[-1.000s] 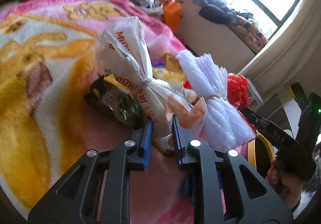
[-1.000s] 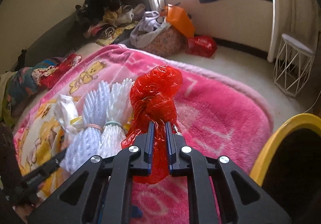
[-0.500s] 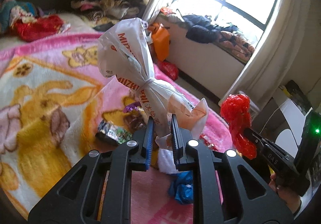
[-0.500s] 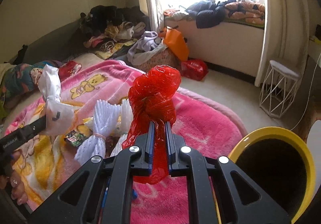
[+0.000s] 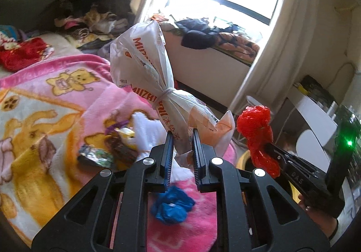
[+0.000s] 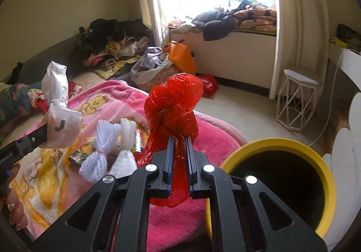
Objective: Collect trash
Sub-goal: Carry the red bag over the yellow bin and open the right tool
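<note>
My left gripper (image 5: 182, 137) is shut on a knotted white plastic bag with red lettering (image 5: 146, 67) and holds it up above the pink blanket (image 5: 45, 98). It also shows in the right wrist view (image 6: 57, 107). My right gripper (image 6: 179, 139) is shut on a crumpled red plastic bag (image 6: 173, 107), held above the blanket next to the yellow-rimmed bin (image 6: 325, 168). The red bag also shows in the left wrist view (image 5: 257, 132). Two white tied bundles (image 6: 108, 150), snack wrappers (image 5: 96, 157) and a blue wad (image 5: 171, 204) lie on the blanket.
Clothes are piled at the back (image 6: 112, 40) and on the window ledge (image 6: 237, 17). An orange bag (image 6: 181, 55) and a red bag (image 6: 208, 85) lie on the floor. A white wire stool (image 6: 297, 98) stands by the curtain.
Both grippers have risen and swung right with their bags. The white bag has lifted clear of the blanket. The bin is now closer and lower right of the red bag.
</note>
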`<state>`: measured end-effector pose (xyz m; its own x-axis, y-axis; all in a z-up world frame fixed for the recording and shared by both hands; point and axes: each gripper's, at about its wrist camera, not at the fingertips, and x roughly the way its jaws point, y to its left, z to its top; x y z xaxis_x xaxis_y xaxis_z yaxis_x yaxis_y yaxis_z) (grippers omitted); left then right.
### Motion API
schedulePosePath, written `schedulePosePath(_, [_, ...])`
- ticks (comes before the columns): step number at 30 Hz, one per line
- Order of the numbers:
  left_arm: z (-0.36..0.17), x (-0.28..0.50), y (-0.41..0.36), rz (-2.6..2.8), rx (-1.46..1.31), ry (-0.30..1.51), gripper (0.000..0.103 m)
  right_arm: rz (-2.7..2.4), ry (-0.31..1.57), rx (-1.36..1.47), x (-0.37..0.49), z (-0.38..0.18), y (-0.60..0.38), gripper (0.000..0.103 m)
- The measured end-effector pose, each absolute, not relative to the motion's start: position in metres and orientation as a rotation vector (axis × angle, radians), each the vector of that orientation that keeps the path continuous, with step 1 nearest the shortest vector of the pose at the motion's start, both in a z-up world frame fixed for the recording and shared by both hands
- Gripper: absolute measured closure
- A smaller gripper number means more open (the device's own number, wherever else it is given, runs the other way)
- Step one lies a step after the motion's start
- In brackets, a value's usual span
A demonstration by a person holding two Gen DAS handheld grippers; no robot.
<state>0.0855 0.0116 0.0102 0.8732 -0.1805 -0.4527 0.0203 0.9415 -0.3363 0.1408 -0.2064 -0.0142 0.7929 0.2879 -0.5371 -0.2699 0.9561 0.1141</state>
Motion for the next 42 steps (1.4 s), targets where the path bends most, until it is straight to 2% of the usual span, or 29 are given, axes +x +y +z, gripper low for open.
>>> schedulePosePath(33, [-0.051,0.123,-0.163,-0.437,-0.104,0.734,0.092,0.008,0.739,0.284,0.13,-0.073,-0.366,0.093])
schedulePosePath(36, [-0.056,0.127,-0.175,-0.454,-0.084,0.748,0.092,-0.018,0.756,0.298,0.129,-0.077,-0.374,0.089])
schedulePosePath(37, [-0.058,0.128,-0.178,-0.459,-0.081,0.753,0.091,-0.023,0.756,0.311,0.129,-0.078,-0.377,0.083])
schedulePosePath(38, [-0.061,0.13,-0.181,-0.468,-0.078,0.762,0.09,-0.025,0.756,0.326,0.129,-0.079,-0.379,0.08])
schedulePosePath(39, [-0.063,0.132,-0.184,-0.477,-0.08,0.773,0.089,-0.036,0.754,0.34,0.127,-0.08,-0.383,0.071])
schedulePosePath(40, [-0.064,0.134,-0.183,-0.481,-0.085,0.778,0.084,-0.046,0.749,0.347,0.126,-0.081,-0.385,0.065])
schedulePosePath(42, [-0.066,0.134,-0.181,-0.483,-0.104,0.776,0.058,-0.057,0.74,0.358,0.125,-0.08,-0.389,0.062])
